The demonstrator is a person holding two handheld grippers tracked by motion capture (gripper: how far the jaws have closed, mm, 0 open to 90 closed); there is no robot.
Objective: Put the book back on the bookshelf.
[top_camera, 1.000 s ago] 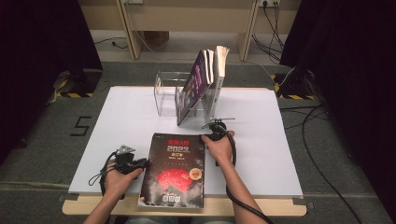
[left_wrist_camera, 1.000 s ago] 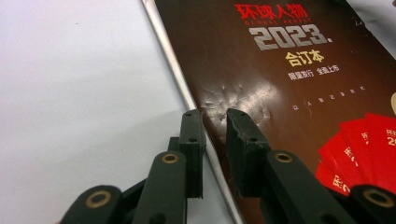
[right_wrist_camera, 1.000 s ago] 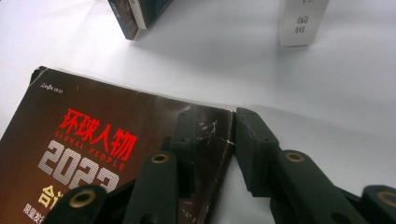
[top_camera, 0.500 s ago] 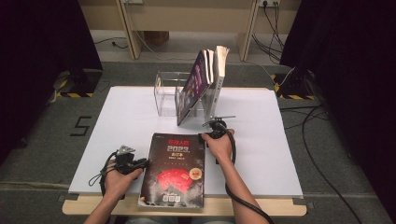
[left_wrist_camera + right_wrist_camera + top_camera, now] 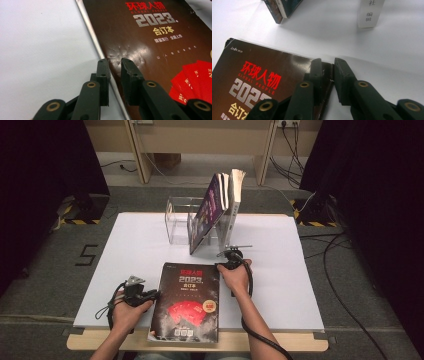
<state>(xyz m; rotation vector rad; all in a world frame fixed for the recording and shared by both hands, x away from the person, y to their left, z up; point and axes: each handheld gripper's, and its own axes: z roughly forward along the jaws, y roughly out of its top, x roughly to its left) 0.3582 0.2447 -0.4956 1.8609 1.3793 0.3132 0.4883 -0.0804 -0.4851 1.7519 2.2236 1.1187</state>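
Note:
A thick dark book (image 5: pixel 185 305) with red and silver "2023" lettering lies flat at the table's front edge. My left gripper (image 5: pixel 152 295) sits at its left long edge. In the left gripper view the jaws (image 5: pixel 114 61) stand narrow, pinching that edge of the book (image 5: pixel 155 50), whose cover is dented just ahead. My right gripper (image 5: pixel 221 266) is at the book's far right corner. Its jaws (image 5: pixel 327 61) have just been closing, and the corner of the book (image 5: pixel 262 77) sits between them, gripped.
A clear acrylic stand (image 5: pixel 177 220) at the table's middle back holds a leaning dark book (image 5: pixel 212 210) and a pale one (image 5: pixel 235 185). Their lower ends show as the dark book (image 5: pixel 279 10) and white spine (image 5: pixel 369 12). The white tabletop (image 5: pixel 125 245) surrounds everything.

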